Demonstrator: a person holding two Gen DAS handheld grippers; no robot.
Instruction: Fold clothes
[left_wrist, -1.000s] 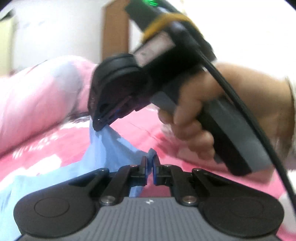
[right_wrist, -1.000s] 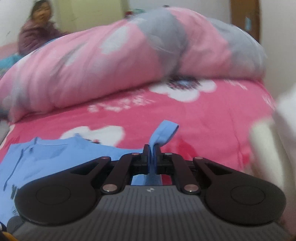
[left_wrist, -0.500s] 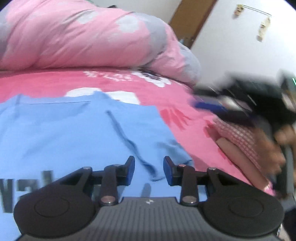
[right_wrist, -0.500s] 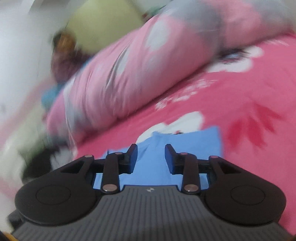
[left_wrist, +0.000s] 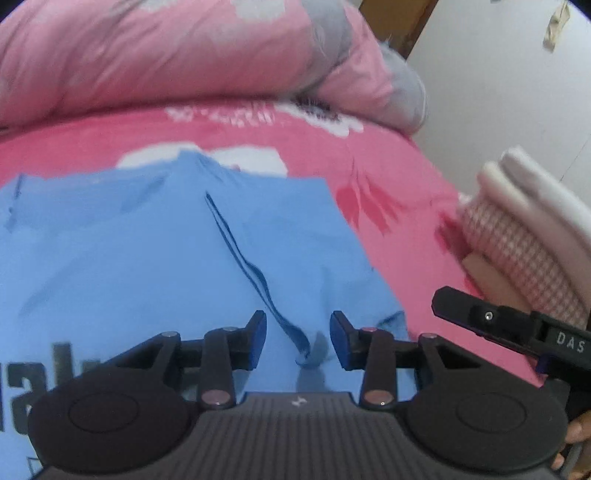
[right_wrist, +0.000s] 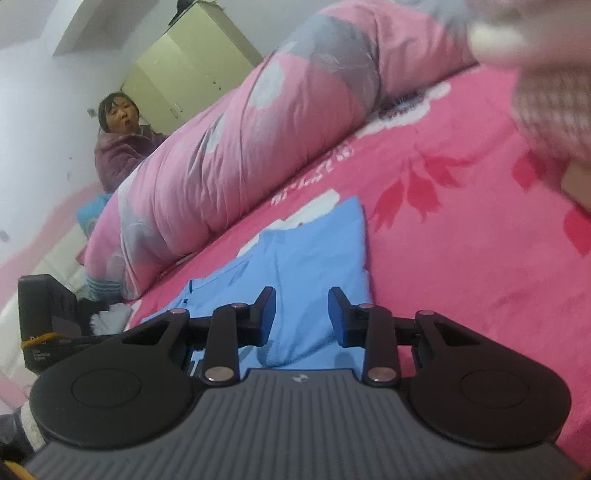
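A light blue T-shirt with dark lettering lies flat on the pink flowered bedsheet; one side is folded in, and the fold's edge runs down its middle. My left gripper hovers over the shirt's near right part. Its jaws are opening, with cloth below them but nothing pinched. My right gripper stands open over the shirt near its right edge and holds nothing. One black finger of the right gripper shows at the right of the left wrist view.
A rolled pink and grey quilt lies along the far side of the bed. A stack of folded clothes, white and pink checked, sits at the right. A person in a purple top sits beyond the quilt, by a yellow wardrobe.
Both grippers were shut on blue cloth held up off the bed. Both have let go and opened, the shirt now lies flat, and the views have swung down over it.
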